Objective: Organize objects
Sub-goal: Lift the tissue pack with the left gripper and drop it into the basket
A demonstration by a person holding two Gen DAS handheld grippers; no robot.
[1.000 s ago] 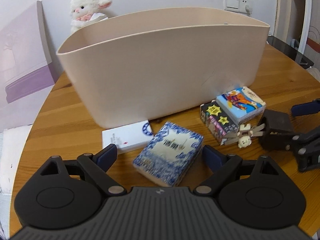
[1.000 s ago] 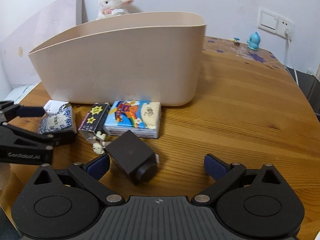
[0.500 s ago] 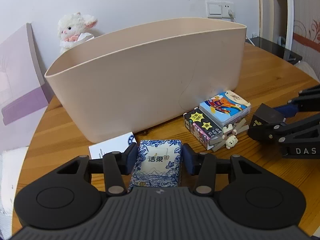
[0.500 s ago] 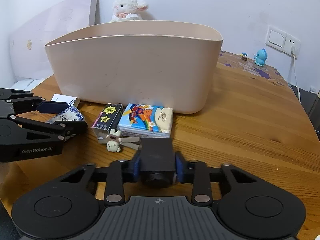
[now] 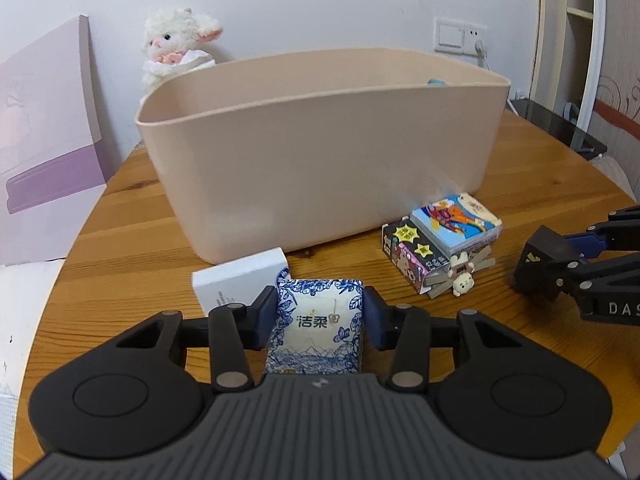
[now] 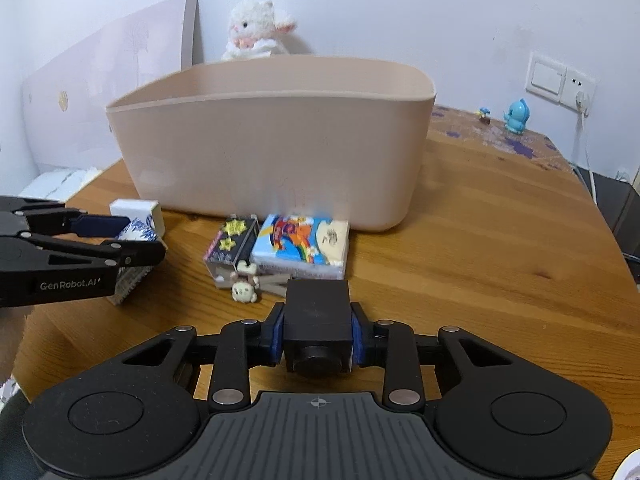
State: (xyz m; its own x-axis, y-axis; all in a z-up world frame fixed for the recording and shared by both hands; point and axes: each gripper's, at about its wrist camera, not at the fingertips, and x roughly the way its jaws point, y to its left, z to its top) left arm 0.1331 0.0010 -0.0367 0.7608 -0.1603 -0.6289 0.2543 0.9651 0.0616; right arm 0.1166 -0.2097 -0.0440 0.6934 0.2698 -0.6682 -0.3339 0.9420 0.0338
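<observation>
White wall backs a round wooden desk [image 5: 520, 184], with a plush lamb [image 5: 176, 48] and a leaning purple-and-white board [image 5: 44, 128] against it. Ahead of both sets of jaws stands a large beige tub [image 5: 320, 148], oval, plain-sided and open-topped, its inside hidden from these low angles.

Between the tub and the jaws lie the smaller things. A white box [image 5: 236, 282] sits just ahead and to the left of the left gripper [image 5: 319, 322], partly behind the pack it holds. The left jaws are closed on a tissue pack [image 5: 316, 326] patterned in blue-and-white florals with printed characters on its pale centre; the blue pads press its two long sides, and in the right wrist view it appears held just above the desk. Forward and to the right of these jaws lies a colourful cartoon tissue pack [image 5: 456, 222], touching a black box with yellow stars [image 5: 412, 254], and a small cream bear figure [image 5: 462, 282] lies on a wooden clip at their near edge.

The right gripper [image 6: 318, 340] is clamped on a black cube-shaped block [image 6: 316, 320] with a round cap on its near face, the jaws squeezing its left and right sides. The bear and star box lie just ahead of it, slightly left.

Far right by the wall socket stands a blue toy figure [image 6: 518, 116].
</observation>
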